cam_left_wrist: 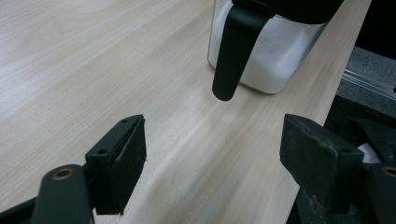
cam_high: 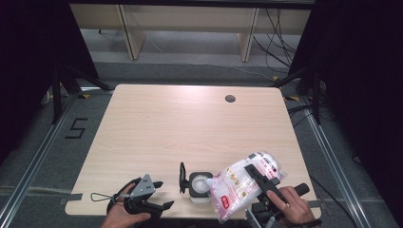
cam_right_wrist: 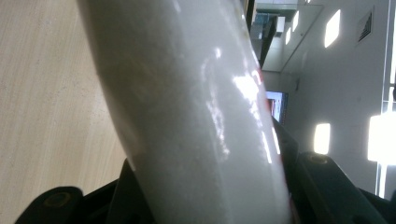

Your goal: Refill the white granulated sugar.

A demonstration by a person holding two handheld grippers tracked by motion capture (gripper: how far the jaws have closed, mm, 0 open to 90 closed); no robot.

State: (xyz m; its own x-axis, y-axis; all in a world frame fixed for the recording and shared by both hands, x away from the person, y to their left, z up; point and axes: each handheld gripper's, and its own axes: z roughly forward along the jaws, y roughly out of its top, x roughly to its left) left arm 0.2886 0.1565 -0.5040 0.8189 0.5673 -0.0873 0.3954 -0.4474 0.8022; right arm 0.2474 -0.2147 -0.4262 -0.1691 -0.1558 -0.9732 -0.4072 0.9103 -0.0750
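A clear plastic bag of white grains with red print is held tilted over a small square container at the table's front edge. My right gripper is shut on the bag; in the right gripper view the bag sits between the jaws. The container holds white grains, has a black rim, and its black lid stands flipped open on its left side. My left gripper rests open at the front left, pointing at the container; in its own view the gripper has nothing between its fingers.
The light wood table has a round cable hole at the back right. Its front edge lies close to both grippers. A wire loop lies on the front left corner. Shelving and cables stand beyond the table.
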